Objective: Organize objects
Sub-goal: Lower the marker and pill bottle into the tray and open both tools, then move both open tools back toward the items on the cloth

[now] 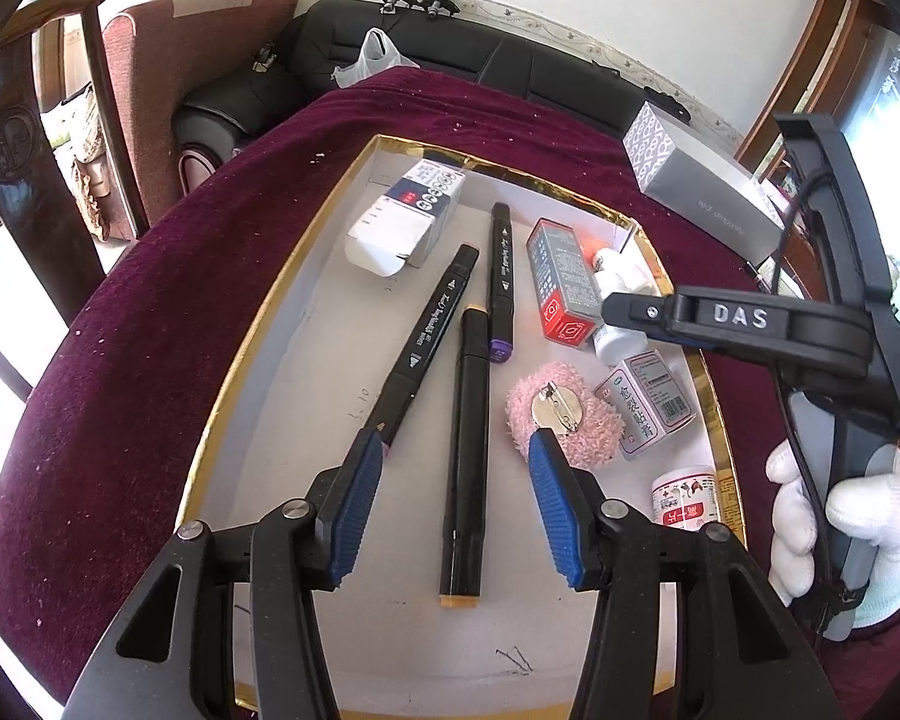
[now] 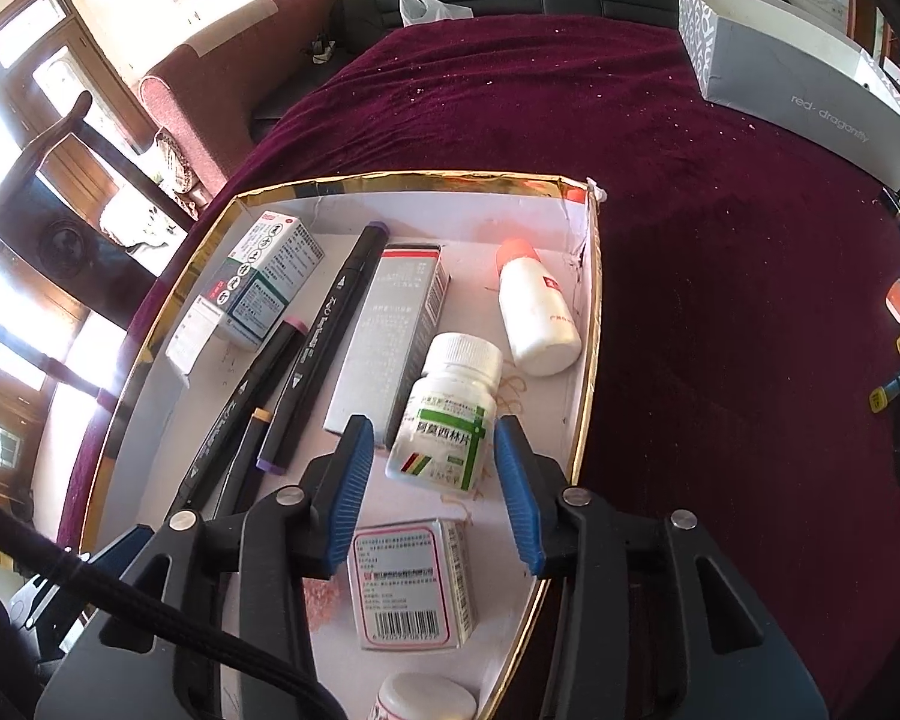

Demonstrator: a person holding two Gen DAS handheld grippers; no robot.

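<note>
Left wrist view: left hand-held gripper [image 1: 456,450] hung over the gold-rimmed tray [image 1: 258,330] with its jaws spread, nothing pinched. An orange-capped black marker [image 1: 465,468] lay flat on the tray floor between the blue pads [image 1: 354,498], touching neither. Two more black markers lay further into the tray, one [image 1: 429,336] just left of the orange-capped one, the purple-capped one [image 1: 501,282] just past it. A pink fluffy brooch [image 1: 570,414] sat pin-side up by the right pad. Red-and-grey carton [image 1: 561,282], small white medicine box [image 1: 648,402] and red-labelled jar [image 1: 687,498] lay along the tray's right side; a white-and-blue box [image 1: 408,213] sat at the far end. A white-gloved hand [image 1: 840,516] held the other tool right of the tray.

Right wrist view: right hand-held gripper [image 2: 432,468] was spread over the same tray [image 2: 588,360], a white green-labelled pill bottle [image 2: 450,414] standing between its pads [image 2: 345,480], a gap visible on both sides. An orange-capped white bottle [image 2: 537,312] lay in the far right corner. The tray sat on a desk with a maroon cloth [image 2: 720,300]; a grey carton [image 2: 798,72] lay well beyond the tray.
</note>
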